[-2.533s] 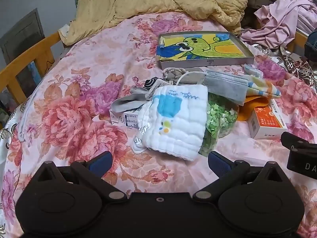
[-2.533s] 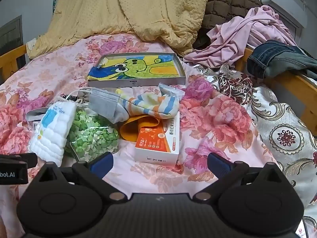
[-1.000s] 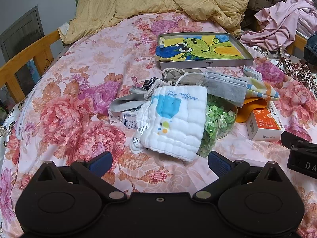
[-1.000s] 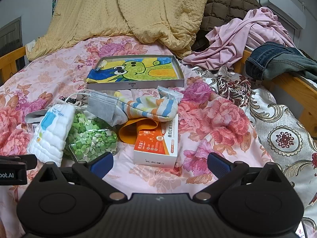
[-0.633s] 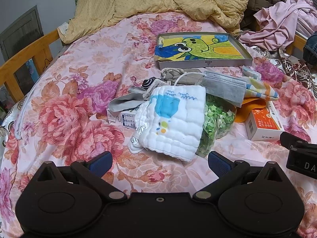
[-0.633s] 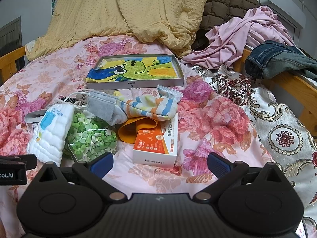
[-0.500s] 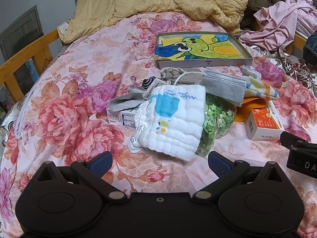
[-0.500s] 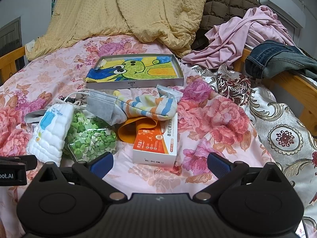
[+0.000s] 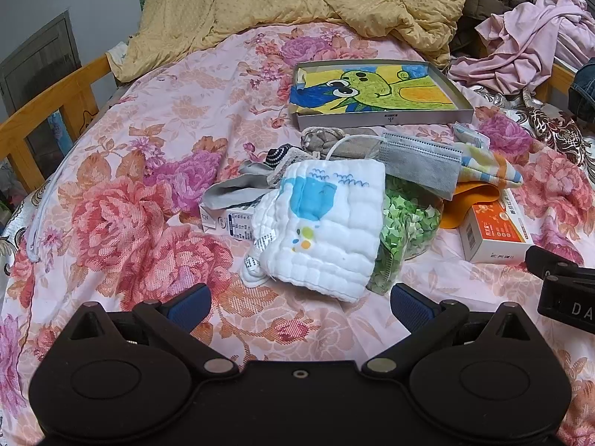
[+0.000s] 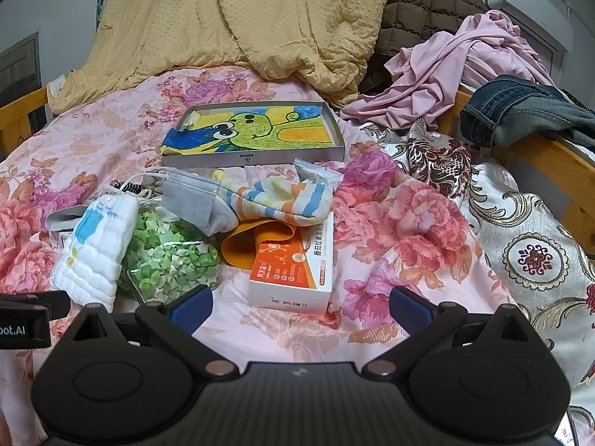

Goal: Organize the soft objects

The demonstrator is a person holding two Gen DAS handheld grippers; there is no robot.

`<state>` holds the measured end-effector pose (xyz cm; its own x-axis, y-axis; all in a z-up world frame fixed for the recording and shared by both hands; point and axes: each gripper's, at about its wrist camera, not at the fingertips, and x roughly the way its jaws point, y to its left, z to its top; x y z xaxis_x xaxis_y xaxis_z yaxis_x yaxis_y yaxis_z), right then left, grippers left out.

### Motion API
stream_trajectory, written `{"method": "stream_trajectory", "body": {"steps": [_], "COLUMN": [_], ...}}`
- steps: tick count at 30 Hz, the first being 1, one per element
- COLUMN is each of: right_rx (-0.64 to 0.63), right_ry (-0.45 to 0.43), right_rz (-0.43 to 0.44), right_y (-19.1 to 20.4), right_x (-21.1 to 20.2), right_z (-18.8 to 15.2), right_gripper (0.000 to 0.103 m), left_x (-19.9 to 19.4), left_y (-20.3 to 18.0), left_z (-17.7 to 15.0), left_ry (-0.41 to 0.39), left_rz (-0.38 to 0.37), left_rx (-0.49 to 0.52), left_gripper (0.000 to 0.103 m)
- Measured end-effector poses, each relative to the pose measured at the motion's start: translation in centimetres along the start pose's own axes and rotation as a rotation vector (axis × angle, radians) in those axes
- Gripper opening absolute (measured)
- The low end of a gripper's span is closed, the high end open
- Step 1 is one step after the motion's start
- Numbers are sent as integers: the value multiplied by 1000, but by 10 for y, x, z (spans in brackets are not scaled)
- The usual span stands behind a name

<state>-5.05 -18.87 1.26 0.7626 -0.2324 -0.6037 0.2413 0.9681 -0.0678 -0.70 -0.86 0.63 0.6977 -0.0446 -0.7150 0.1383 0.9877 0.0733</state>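
Observation:
A pile of small items lies on the floral bedspread. A folded white quilted cloth [image 9: 323, 226] [image 10: 95, 249] with a blue print leans on a clear bag of green bits [image 9: 407, 219] [image 10: 169, 256]. A grey face mask [image 9: 418, 165] [image 10: 191, 200] and a striped sock [image 10: 277, 195] [image 9: 487, 167] lie behind, over an orange band [image 10: 243, 245]. My left gripper [image 9: 299, 303] stands open just short of the white cloth. My right gripper [image 10: 299, 303] hovers open in front of an orange-and-white box [image 10: 293, 269] [image 9: 492, 232].
A shallow grey tray [image 9: 386, 117] [image 10: 253, 158] with a green cartoon drawing sits behind the pile. A yellow blanket [image 10: 238, 18], a pink garment [image 10: 453, 70] and jeans [image 10: 520, 111] are heaped at the back. Wooden bed rails [image 9: 48, 100] [image 10: 539, 156] run along both sides.
Both grippers have drifted slightly; the pile sits a touch lower and closer in the right wrist view. Nothing was taken hold of or let go.

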Motion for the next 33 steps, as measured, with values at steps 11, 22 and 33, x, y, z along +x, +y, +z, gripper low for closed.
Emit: {"method": "stream_trajectory", "body": {"steps": [11, 22, 33], "right_rx": [9, 71, 129], "right_ry": [10, 49, 66], "right_rz": [-2, 5, -4], "right_y": [-2, -15, -29], "right_x": [6, 22, 36], "right_z": [-2, -5, -5], "right_gripper": [103, 103, 103], "left_x": [7, 24, 56], "left_y": [-2, -5, -9], "left_z": [-4, 2, 17], "left_ry": [-9, -39, -60], "left_rz": [-21, -9, -67], "left_rx": [14, 50, 10], "left_gripper": [102, 102, 101]}}
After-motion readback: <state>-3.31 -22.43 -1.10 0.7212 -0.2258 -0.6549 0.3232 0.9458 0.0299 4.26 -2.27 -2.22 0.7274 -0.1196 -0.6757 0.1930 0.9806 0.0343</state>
